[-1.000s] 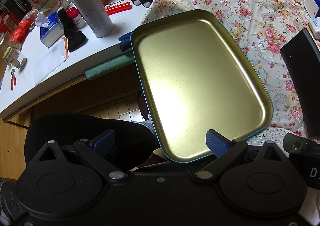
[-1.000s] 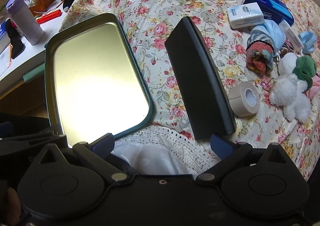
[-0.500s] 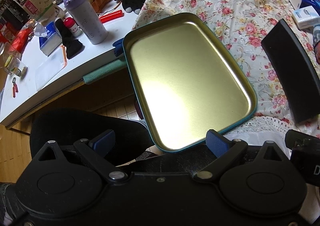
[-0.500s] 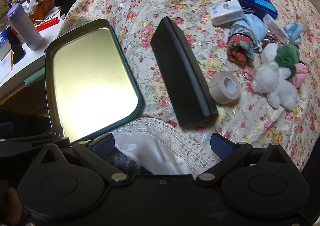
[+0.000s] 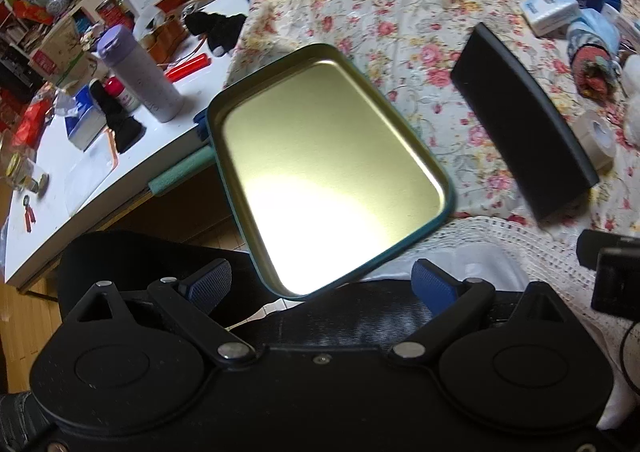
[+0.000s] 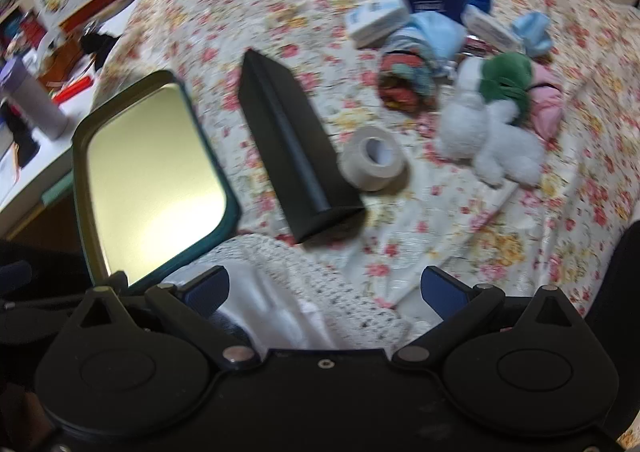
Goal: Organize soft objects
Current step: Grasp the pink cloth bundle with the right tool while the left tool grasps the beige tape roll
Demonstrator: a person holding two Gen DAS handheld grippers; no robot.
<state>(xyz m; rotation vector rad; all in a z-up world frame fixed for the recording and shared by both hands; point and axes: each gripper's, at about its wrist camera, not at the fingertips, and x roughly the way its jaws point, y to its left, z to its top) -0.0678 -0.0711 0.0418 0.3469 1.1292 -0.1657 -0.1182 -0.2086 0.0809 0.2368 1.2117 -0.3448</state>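
Two tools, left tool [image 5: 322, 284] and right tool [image 6: 324, 288], released, empty. Tin tray [image 5: 328, 188] overhangs bed [image 6: 280, 12] edge; nudge could tip it. Plush toy [image 6: 488, 136] well apart.

A floral bedspread [image 6: 280, 12] covers the bed, white lace trim [image 5: 520, 236] along its near edge. To the left runs a white table [image 5: 52, 212], cluttered and crowded, a green foam strip [image 5: 180, 172] on its edge. Below it there's wooden flooring [image 5: 24, 312] (warm brown boards). Shelves [image 5: 20, 32] sit dim in the far corner, and the light is indoor and yellowish.
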